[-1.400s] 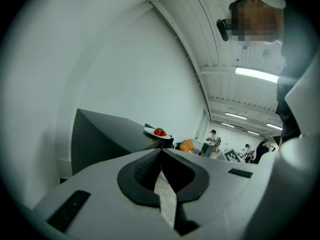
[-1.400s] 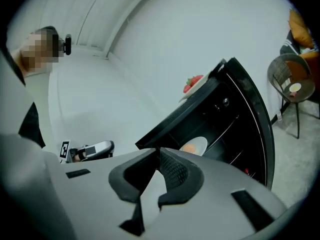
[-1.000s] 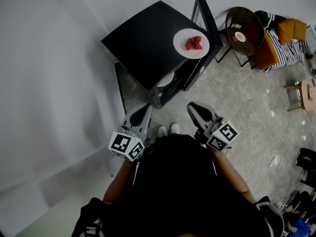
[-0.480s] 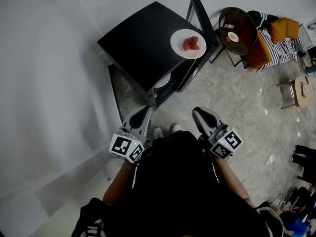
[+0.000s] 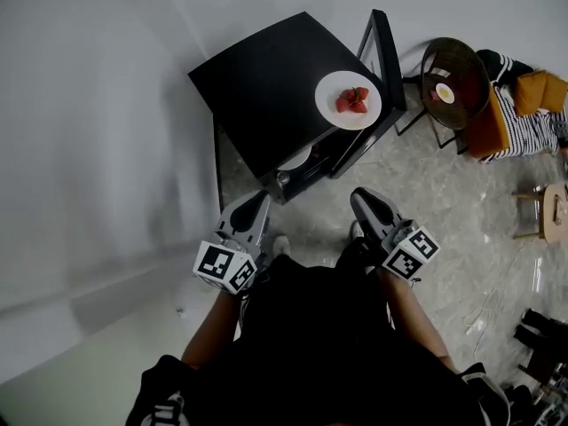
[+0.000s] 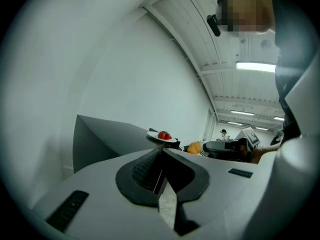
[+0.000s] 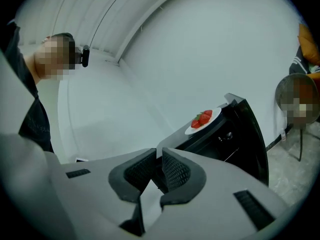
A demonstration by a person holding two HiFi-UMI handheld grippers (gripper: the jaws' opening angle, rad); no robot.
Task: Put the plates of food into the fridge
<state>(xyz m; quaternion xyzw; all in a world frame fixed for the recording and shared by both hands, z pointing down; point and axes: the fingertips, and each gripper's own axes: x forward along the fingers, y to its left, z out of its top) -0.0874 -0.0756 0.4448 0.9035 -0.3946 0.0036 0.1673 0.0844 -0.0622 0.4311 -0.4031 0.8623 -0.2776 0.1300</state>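
Head view: strawberry plate (image 5: 348, 100) atop fridge (image 5: 266, 87), well beyond left tool (image 5: 258, 201), right tool (image 5: 362, 198); both clenched empty.

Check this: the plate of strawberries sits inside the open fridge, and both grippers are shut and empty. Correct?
No. The head view shows the plate of strawberries on top of the open fridge, not inside it. The left gripper and right gripper are shut and empty.

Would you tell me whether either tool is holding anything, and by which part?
Nothing is held: the left tool and the right tool are both shut and empty, away from the plate.
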